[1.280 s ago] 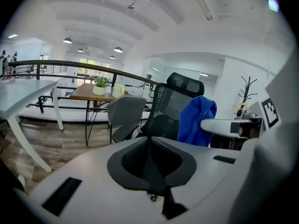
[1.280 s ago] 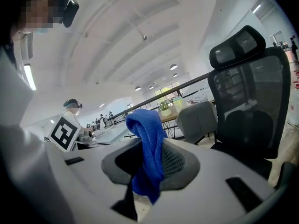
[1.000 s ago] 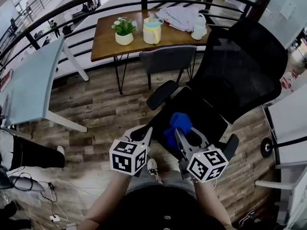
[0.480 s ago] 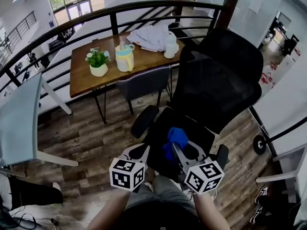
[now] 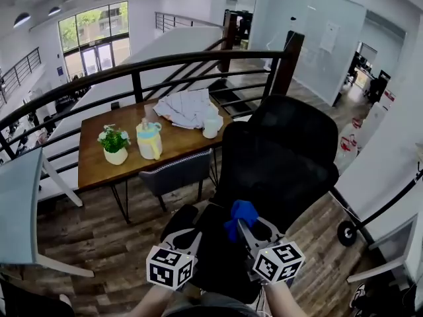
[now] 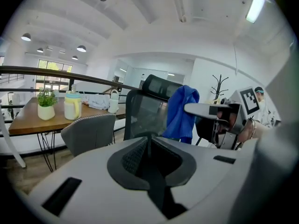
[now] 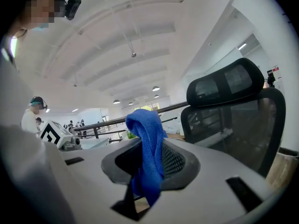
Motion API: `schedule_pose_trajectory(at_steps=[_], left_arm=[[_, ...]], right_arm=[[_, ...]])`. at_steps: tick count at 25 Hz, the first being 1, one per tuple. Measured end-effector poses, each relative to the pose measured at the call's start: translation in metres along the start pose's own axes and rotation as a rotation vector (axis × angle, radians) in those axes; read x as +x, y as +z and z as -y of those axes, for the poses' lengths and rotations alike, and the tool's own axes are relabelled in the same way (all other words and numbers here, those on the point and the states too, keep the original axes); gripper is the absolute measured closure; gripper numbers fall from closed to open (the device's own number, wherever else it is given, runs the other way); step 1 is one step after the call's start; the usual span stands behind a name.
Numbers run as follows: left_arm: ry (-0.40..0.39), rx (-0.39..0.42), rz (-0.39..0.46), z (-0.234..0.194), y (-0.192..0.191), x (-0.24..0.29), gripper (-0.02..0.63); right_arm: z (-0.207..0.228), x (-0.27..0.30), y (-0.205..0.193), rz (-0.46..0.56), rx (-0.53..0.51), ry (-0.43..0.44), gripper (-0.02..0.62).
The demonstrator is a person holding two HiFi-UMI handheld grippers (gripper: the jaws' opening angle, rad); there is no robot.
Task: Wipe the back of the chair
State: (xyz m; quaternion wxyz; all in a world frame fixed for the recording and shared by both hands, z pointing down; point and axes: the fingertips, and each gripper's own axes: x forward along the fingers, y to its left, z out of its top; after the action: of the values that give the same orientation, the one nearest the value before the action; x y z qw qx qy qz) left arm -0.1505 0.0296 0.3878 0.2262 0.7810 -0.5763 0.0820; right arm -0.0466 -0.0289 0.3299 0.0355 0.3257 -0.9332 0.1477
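Two grippers sit low in my head view, both raised in front of the black office chair (image 5: 277, 157). The right gripper (image 5: 246, 233) has its jaws clamped on a blue cloth (image 5: 241, 213), which bunches above the tips and, in the right gripper view, drapes down between the jaws (image 7: 148, 148). The left gripper (image 5: 187, 238) has its jaws pressed together with nothing between them; its own view shows the two pads meeting in a thin dark seam.

From my head view the chair faces me. Its mesh back rises behind the cloth, and the headrest (image 5: 294, 121) stands above that. The cloth sits over the seat, near the foot of the back. In the right gripper view the back (image 7: 238, 125) stands off to the right of the cloth, with a gap between them, so the cloth is not on the mesh. The left gripper view catches the same chair (image 6: 145, 115) ahead, with the cloth (image 6: 182, 111) hanging in front of it from the other gripper.

Behind the chair stands a wooden table (image 5: 92, 164) with a potted plant (image 5: 115, 144), a yellow jug (image 5: 149, 140), a white mug (image 5: 211, 127) and a heap of pale fabric (image 5: 188, 107). A grey chair (image 5: 175, 170) is tucked at its near edge, and a dark railing (image 5: 165, 61) curves past behind it.
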Motion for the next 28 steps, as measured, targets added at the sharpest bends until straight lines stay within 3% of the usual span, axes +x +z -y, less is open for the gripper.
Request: schedule_pose_trajectory(at_steps=[11, 19, 28], left_arm=[[-0.04, 0.073, 0.054, -0.016, 0.081, 0.082, 0.571], [-0.103, 0.154, 0.1, -0.003, 0.145, 0.133, 0.571], [-0.133, 0.199, 0.162, 0.006, 0.207, 0.168, 0.571]], right_arm=[[0.086, 0.061, 0.102, 0.135, -0.034, -0.057, 0.489], [0.128, 0.098, 0.194, 0.239, -0.069, -0.055, 0.489], [0.163, 0.138, 0.234, 0.218, -0.063, -0.088, 0.489]])
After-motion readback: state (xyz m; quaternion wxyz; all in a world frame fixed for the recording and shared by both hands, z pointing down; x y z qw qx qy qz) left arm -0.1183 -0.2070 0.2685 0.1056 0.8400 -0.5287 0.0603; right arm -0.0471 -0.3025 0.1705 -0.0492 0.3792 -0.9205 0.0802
